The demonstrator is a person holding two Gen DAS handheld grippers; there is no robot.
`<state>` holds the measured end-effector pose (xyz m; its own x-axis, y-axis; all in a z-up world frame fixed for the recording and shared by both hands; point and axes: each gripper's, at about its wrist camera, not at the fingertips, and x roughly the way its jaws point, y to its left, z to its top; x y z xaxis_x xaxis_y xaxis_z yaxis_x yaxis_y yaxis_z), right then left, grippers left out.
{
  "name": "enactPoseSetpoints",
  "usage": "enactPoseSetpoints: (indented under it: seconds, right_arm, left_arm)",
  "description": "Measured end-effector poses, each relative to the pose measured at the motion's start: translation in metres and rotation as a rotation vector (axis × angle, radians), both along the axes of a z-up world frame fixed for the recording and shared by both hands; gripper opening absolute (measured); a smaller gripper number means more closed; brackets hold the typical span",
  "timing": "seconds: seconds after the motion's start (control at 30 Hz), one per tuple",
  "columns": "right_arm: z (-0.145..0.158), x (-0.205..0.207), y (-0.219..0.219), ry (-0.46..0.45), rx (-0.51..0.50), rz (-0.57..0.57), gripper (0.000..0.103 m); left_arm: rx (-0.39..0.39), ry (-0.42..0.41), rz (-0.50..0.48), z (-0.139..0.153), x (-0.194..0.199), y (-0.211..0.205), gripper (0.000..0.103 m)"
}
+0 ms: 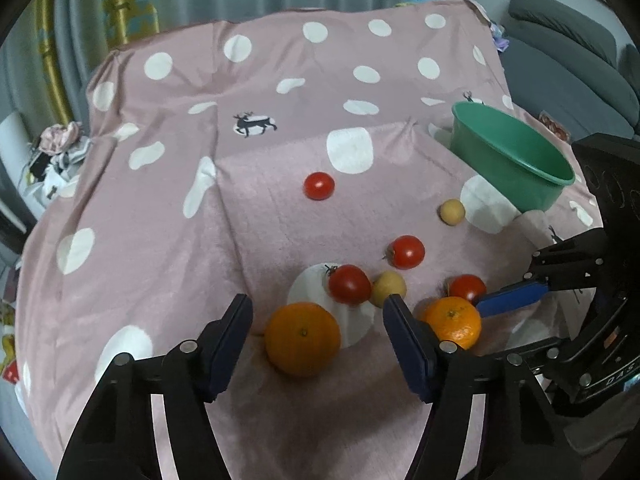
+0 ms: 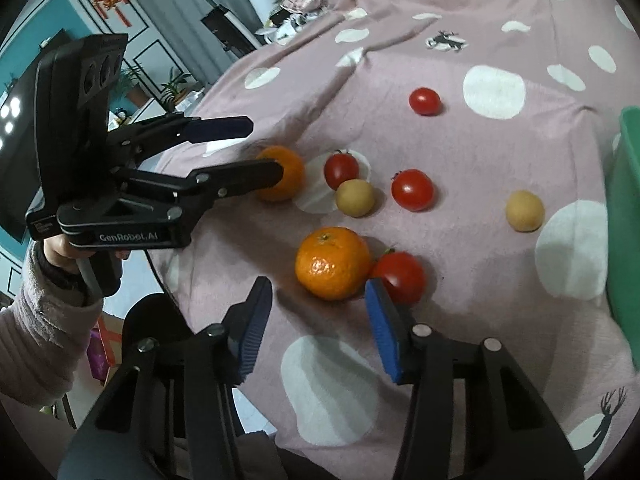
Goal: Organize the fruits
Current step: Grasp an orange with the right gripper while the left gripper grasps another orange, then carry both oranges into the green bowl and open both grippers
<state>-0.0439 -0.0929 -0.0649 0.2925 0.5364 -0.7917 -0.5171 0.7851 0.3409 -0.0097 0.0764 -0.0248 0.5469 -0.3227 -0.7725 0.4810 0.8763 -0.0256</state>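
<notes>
Two oranges, several red tomatoes and two small yellow fruits lie on a pink spotted blanket (image 1: 160,216). My left gripper (image 1: 318,301) is open and low over the blanket. The left orange (image 1: 303,338) sits between its fingers with a gap on each side. My right gripper (image 2: 318,285) is also open. The right orange (image 2: 332,264) lies just past its tips, and a tomato (image 2: 400,278) touches that orange by the right finger (image 2: 380,320). Neither pair of pads presses on any fruit. The right gripper's blue finger (image 1: 508,298) shows beside the right orange (image 1: 454,322).
A green bowl (image 1: 512,156) stands at the far right of the blanket, with a yellow fruit (image 1: 452,211) near it. A lone tomato (image 1: 319,186) lies further back. A hand and sleeve (image 2: 44,300) hold the left gripper. A grey sofa (image 1: 568,52) is behind.
</notes>
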Motion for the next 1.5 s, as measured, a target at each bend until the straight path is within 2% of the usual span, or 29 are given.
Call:
enactPoseSetpoints:
  seconds: [0.37,0.47,0.57,0.73,0.93,1.23,1.5]
  right_arm:
    - [-0.005,0.016,0.006,0.018,0.004,-0.016,0.051]
    - [-0.010,0.019,0.007,0.028,-0.001,-0.017,0.049]
    - [-0.012,0.020,0.009,0.009,-0.024,-0.014,0.045]
    - [-0.012,0.020,0.008,-0.005,-0.024,-0.017,0.044]
    - [-0.004,0.016,0.006,-0.042,-0.041,-0.019,0.044]
    - [0.038,0.001,-0.003,-0.237,-0.108,-0.055,0.044]
    - [0.055,-0.004,-0.019,-0.317,-0.127,-0.101,0.044]
  left_arm:
    - [0.091,0.091,-0.049,-0.024,0.011,-0.008,0.066]
    - [0.131,0.085,-0.044,-0.028,0.011,-0.012,0.060]
    - [0.126,0.085,-0.022,-0.027,0.014,-0.009,0.047]
    - [0.133,0.079,0.001,-0.027,0.015,-0.010,0.047]
    - [0.090,0.084,0.032,-0.021,0.011,-0.006,0.047]
    - [-0.046,0.061,0.085,0.007,-0.001,-0.006,0.047]
    - [-0.100,0.031,0.081,0.026,-0.008,-0.022,0.047]
